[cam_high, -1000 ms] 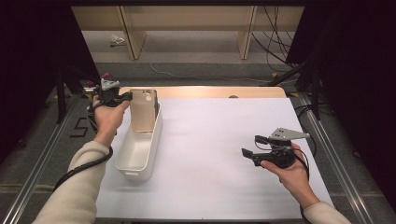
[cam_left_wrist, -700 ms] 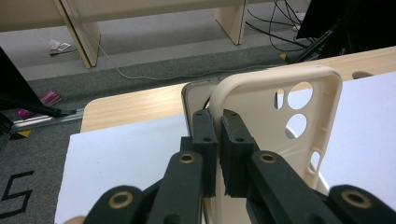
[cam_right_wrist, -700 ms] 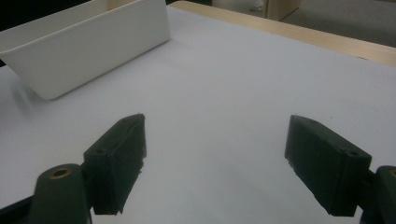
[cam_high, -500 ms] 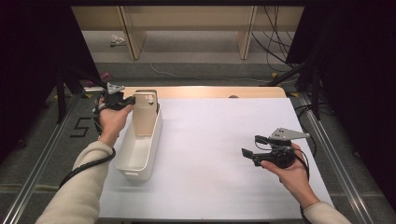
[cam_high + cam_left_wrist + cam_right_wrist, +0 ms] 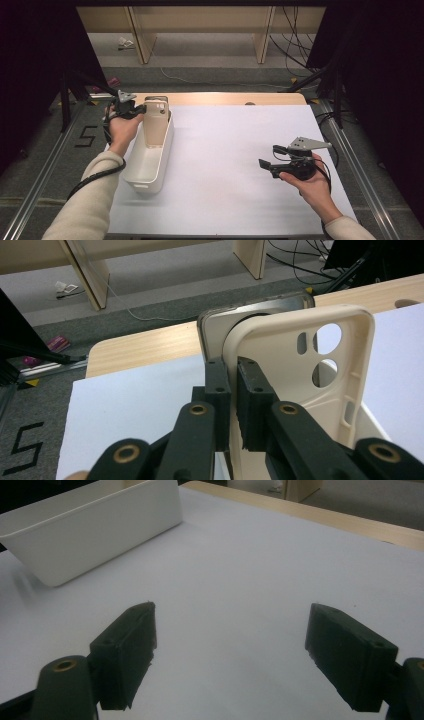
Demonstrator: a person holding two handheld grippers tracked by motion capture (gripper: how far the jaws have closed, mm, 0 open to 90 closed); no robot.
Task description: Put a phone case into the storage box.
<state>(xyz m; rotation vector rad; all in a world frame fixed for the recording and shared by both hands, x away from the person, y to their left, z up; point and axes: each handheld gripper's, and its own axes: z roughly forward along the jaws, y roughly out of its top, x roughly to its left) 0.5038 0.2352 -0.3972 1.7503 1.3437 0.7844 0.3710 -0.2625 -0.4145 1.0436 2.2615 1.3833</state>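
While our left gripper point(image 5: 232, 405) pinches the cream phone case point(image 5: 300, 375) by its edge, upright over the white bin's point(image 5: 150, 165) far end, likely for lowering in, our right gripper point(image 5: 232, 652) idles spread, near right.

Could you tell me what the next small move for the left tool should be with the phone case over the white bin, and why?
Probably lower it a little further into the white bin, then open. The left tool is shut on the edge of the beige phone case, which stands upright at the bin's far end; whether it touches the bottom I cannot tell. The right tool sits open over bare table.
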